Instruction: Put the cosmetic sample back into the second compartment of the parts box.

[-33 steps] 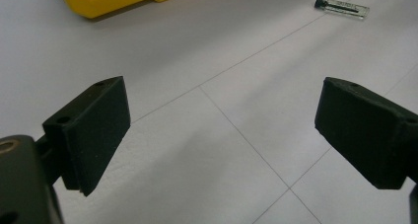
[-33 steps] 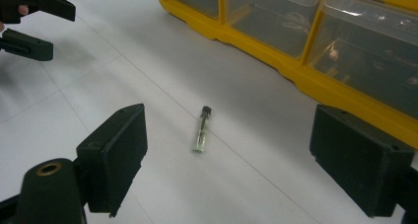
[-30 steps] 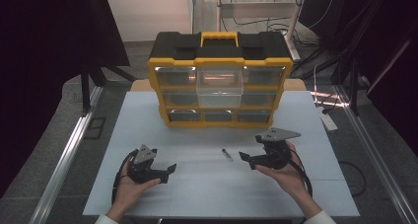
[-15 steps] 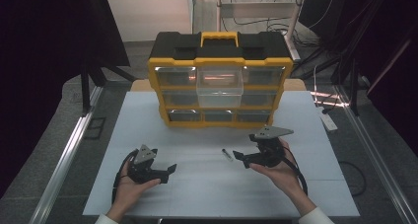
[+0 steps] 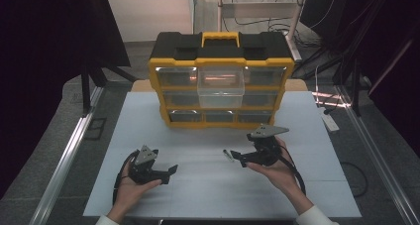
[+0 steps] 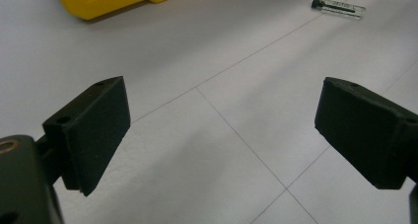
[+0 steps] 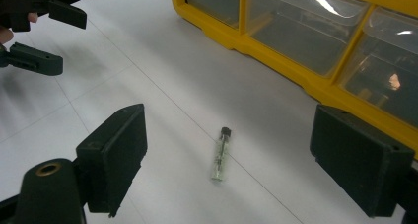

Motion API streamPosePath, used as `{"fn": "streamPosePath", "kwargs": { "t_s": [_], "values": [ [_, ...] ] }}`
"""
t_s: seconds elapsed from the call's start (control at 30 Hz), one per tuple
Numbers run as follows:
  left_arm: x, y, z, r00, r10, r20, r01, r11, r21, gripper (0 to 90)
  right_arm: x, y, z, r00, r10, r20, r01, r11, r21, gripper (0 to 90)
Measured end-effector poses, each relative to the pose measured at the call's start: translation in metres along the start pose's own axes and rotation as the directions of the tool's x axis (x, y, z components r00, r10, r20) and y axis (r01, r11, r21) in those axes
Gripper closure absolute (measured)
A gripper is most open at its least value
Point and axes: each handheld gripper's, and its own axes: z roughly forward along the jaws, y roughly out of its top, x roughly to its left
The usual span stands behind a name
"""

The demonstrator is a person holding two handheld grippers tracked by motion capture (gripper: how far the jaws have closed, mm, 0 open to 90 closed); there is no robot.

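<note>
Jaws of our right gripper [image 5: 237, 158] stand wide apart, holding nothing, pointed at a small glass vial [image 5: 228, 155] that lies flat on the white worktop [image 5: 198, 195] just ahead of them, near the middle of the worktop; in the right gripper view the vial [image 7: 221, 155] lies between the jaws but farther out; our left gripper [image 5: 171, 171] is wide too and empty, nearer the front left corner; the yellow drawer cabinet [image 5: 220, 81] stands at the back edge, one clear drawer [image 5: 221, 82] pulled out.
</note>
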Motion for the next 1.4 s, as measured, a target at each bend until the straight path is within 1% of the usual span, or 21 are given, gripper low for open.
{"fn": "streamPosePath", "kwargs": {
  "t_s": [0.33, 0.53, 0.67, 0.77, 0.8, 0.97, 1.1, 1.13, 1.27, 1.33, 1.4],
  "values": [
    [-0.001, 0.0, 0.0, 1.0, 0.0, 0.0, 0.0, 1.0, -0.003, 7.3, 0.0, 0.003, 0.009, 1.0, 0.005, -0.002, -0.005, 1.0, 0.025, 14.3],
    [-0.001, 0.0, -0.001, 1.0, 0.0, -0.001, 0.0, 1.0, -0.004, 7.3, 0.0, 0.004, 0.017, 1.0, 0.009, -0.005, -0.008, 0.999, 0.053, 14.3],
    [-0.001, 0.0, -0.001, 1.0, 0.001, -0.001, -0.001, 1.0, -0.004, 7.3, 0.0, 0.005, 0.023, 1.0, 0.007, 0.006, -0.007, 0.997, 0.077, 14.3],
    [-0.001, 0.0, -0.001, 1.0, 0.0, 0.0, 0.0, 1.0, -0.003, 7.3, 0.0, 0.005, 0.027, 1.0, 0.005, 0.007, -0.006, 0.996, 0.089, 14.5],
    [-0.001, 0.0, -0.001, 1.0, 0.001, 0.0, -0.001, 1.0, -0.003, 7.3, 0.0, 0.005, 0.028, 0.9999, 0.006, 0.012, -0.007, 0.995, 0.099, 14.5],
    [-0.001, 0.0, -0.001, 1.0, 0.001, -0.001, -0.001, 1.0, -0.003, 7.3, 0.0, 0.005, 0.036, 0.9999, 0.002, 0.012, -0.004, 0.992, 0.13, 14.9],
    [-0.001, 0.0, -0.001, 1.0, 0.001, -0.001, -0.001, 1.0, -0.003, 7.3, 0.0, 0.005, 0.043, 0.9998, 0.007, 0.021, -0.01, 0.986, 0.167, 15.1],
    [-0.001, 0.0, -0.001, 1.0, 0.0, -0.001, 0.0, 1.0, -0.004, 7.3, -0.001, 0.005, 0.044, 0.9997, -0.003, 0.025, -0.002, 0.985, 0.172, 15.1],
    [-0.001, 0.0, -0.001, 1.0, 0.0, -0.002, 0.0, 1.0, -0.004, 7.3, -0.001, 0.004, 0.051, 0.9997, 0.006, 0.023, -0.01, 0.98, 0.197, 15.3],
    [-0.001, 0.0, -0.001, 1.0, 0.001, -0.002, -0.001, 1.0, -0.004, 7.3, -0.002, 0.004, 0.052, 0.9997, 0.0, 0.024, -0.005, 0.98, 0.201, 15.4],
    [-0.001, 0.0, -0.001, 1.0, 0.001, -0.002, -0.001, 1.0, -0.004, 7.3, -0.002, 0.004, 0.056, 0.9996, -0.004, 0.028, -0.003, 0.977, 0.215, 15.7]
  ]
}}
